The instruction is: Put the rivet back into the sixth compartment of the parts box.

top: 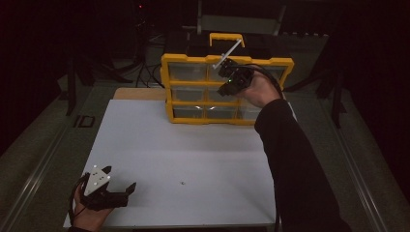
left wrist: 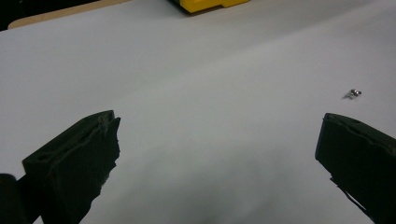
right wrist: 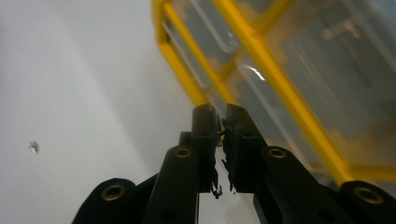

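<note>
Desk [top: 159, 159]: white top, mostly bare, with a strip of bare wood showing at its far left edge.

Organizer case [top: 193, 87]: yellow frame, clear-fronted drawers in rows, standing upright at the far edge of the desk, black-and-yellow carry handle on top. Contents of the drawers too dim to tell.

Right hand-held gripper [top: 226, 67]: raised in front of the case's upper row, at the top rail. Jaws drawn together; in the right gripper view a sliver of something dark shows between the pads [right wrist: 205, 140], too small to name, so whether it holds a part cannot be told. A grey rod juts from its top toward the handle.

Left hand-held gripper [top: 121, 186]: resting low at the near left corner of the desk, jaws wide apart, nothing between them.

Small metal part [top: 182, 183]: likely a screw or nut, lying loose on the desk near the front, well apart from the case and near the left hand-held gripper; in the left gripper view it sits just beyond the right-hand jaw [left wrist: 356, 93].

Step in hand, as judged: the right hand-held gripper is working at an upper drawer of the case, sorting small hardware. Next move calls for fine alignment with that drawer's front, then a pickup of the loose part, which needs a precise pinch on a tiny, roll-prone thing.
</note>
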The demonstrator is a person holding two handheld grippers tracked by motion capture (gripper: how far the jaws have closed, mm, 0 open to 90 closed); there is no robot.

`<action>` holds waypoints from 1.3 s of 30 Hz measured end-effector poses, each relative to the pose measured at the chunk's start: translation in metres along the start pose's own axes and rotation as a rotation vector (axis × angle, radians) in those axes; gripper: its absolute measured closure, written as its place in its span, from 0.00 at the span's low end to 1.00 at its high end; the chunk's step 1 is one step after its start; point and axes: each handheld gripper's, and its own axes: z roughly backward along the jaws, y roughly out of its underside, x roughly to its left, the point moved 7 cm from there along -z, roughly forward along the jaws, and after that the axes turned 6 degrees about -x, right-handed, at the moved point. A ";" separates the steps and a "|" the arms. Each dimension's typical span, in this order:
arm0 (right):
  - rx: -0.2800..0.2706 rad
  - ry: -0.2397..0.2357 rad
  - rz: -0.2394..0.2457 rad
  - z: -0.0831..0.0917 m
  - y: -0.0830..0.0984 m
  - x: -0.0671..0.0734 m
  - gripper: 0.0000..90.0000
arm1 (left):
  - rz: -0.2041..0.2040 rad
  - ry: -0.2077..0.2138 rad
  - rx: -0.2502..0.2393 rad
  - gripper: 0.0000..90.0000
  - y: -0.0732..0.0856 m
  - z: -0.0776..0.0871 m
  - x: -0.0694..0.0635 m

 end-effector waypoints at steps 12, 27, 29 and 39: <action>0.050 0.069 -0.053 0.021 0.028 -0.034 0.92 | 0.000 0.001 0.000 0.01 0.000 0.000 0.000; 0.104 0.136 -0.132 0.034 0.063 -0.061 0.91 | 0.003 0.000 0.001 0.01 0.000 0.000 0.000; 0.106 0.137 -0.134 0.034 0.065 -0.062 0.90 | 0.002 0.000 0.001 0.00 0.000 0.000 0.000; 0.076 0.163 -0.114 0.029 0.067 -0.059 0.15 | 0.001 0.000 0.005 0.00 0.000 0.000 -0.001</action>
